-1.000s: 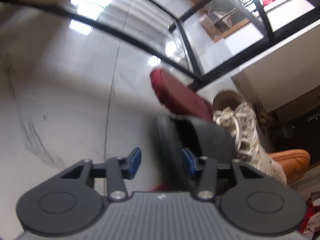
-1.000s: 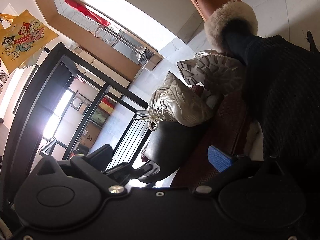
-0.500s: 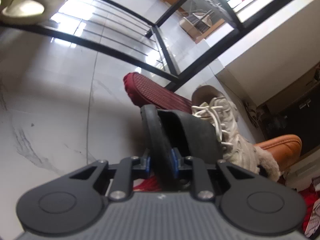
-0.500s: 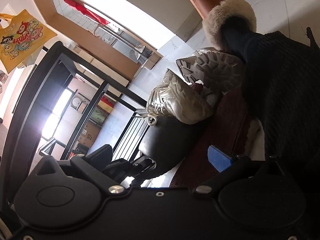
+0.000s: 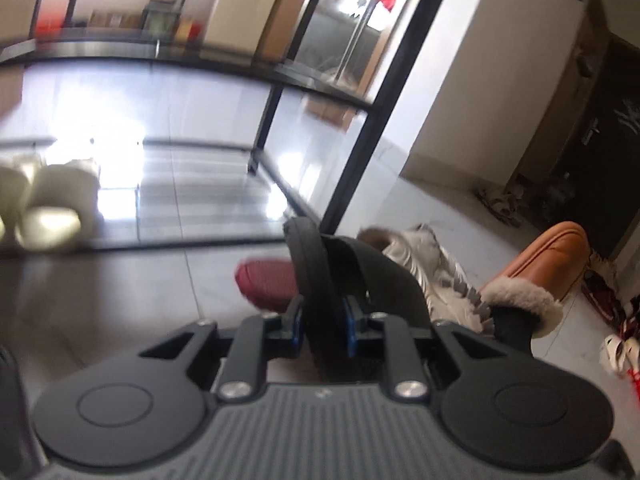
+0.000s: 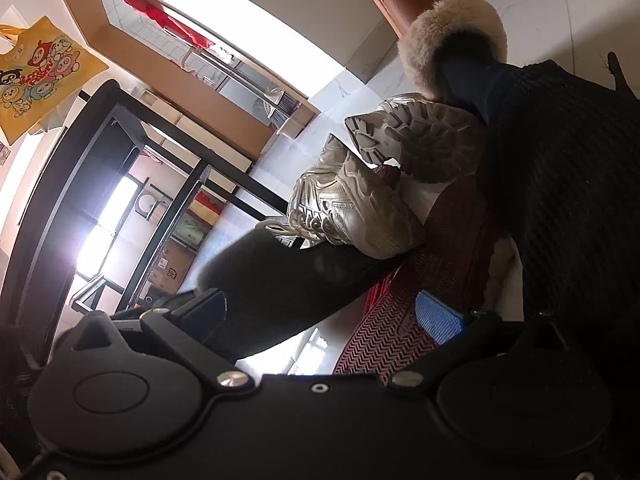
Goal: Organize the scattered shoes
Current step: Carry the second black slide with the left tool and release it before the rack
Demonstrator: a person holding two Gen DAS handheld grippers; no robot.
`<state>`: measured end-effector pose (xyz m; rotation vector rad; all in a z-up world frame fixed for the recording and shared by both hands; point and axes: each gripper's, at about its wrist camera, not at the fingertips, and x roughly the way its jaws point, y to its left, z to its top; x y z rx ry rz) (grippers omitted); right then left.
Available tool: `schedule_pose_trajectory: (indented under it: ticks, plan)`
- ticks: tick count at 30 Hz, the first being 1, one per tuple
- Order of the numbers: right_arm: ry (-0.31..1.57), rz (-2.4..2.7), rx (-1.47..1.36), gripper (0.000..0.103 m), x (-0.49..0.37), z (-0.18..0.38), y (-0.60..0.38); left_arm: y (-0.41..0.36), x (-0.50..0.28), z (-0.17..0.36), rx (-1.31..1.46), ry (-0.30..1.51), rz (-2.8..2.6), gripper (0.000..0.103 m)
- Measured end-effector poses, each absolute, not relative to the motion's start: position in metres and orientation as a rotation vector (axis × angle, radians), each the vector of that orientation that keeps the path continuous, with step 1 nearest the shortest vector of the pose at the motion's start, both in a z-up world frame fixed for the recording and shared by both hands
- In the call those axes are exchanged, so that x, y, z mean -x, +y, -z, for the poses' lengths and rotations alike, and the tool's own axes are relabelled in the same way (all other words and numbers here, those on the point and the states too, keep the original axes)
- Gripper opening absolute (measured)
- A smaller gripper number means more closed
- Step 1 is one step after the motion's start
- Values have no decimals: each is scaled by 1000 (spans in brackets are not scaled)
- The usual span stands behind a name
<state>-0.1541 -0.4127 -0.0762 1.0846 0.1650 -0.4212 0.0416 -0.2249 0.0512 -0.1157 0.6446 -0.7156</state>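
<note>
My left gripper (image 5: 323,328) is shut on the sole edge of a black slipper (image 5: 352,276) and holds it lifted above the floor. Below it lie a dark red slipper (image 5: 266,284), silver sneakers (image 5: 436,272) and a black fur-cuffed boot (image 5: 516,308). In the right wrist view my right gripper (image 6: 332,312) is open, its jaws wide apart around the red slipper's ribbed sole (image 6: 400,320). The black slipper (image 6: 280,280) hangs just ahead, with the silver sneakers (image 6: 352,208) and the black boot (image 6: 560,184) behind.
A black metal shoe rack (image 5: 360,128) stands ahead, with cream shoes (image 5: 52,200) on its low shelf at left. An orange leather boot (image 5: 552,260) lies right of the pile. More shoes (image 5: 616,344) sit by the dark door at right.
My left gripper closed on the black slipper and lifted it up, away from the pile, toward the rack. My right gripper stayed open over the red slipper.
</note>
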Motion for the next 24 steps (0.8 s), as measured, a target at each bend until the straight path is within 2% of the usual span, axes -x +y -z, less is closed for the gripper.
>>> schedule_pose_trajectory:
  ticks: [6, 16, 24]
  plan:
    - [174, 425, -1082, 103, 153, 79, -413, -184, -21, -82, -24, 458, 671, 17]
    - [211, 422, -1058, 103, 148, 79, -406, -110, -35, -105, -46, 383, 474, 15]
    - [227, 434, -1042, 103, 147, 78, -404, -109, -14, -139, -187, 166, 517, 13]
